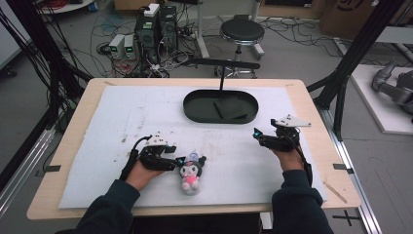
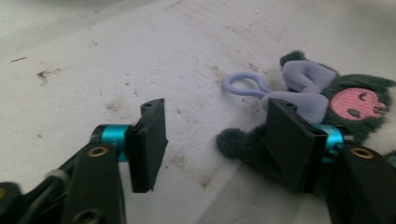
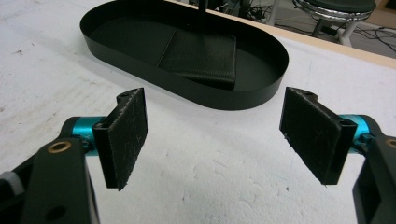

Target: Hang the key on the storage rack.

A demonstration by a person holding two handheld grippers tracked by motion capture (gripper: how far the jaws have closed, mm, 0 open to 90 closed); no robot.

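A small plush toy [image 1: 190, 174] with dark ears, a pink body and a lilac loop lies on the white mat near the front. My left gripper [image 1: 179, 161] stands open right beside it; in the left gripper view the plush toy [image 2: 327, 100] lies against the right jaw, with its ear reaching into the gap, and the lilac loop [image 2: 245, 85] rests just past the jaws. My right gripper [image 1: 256, 135] is open over bare mat on the right, with nothing between its pads [image 3: 126, 135]. It faces the black oval tray [image 3: 243, 100].
The black oval tray [image 1: 195, 113] sits at the back middle of the table and holds a flat dark square pad [image 1: 231, 108]. A black post [image 1: 221, 75] rises behind it. The table's wooden edges [image 1: 311, 122] frame the white mat [image 1: 122, 126]. A stool and cables stand beyond.
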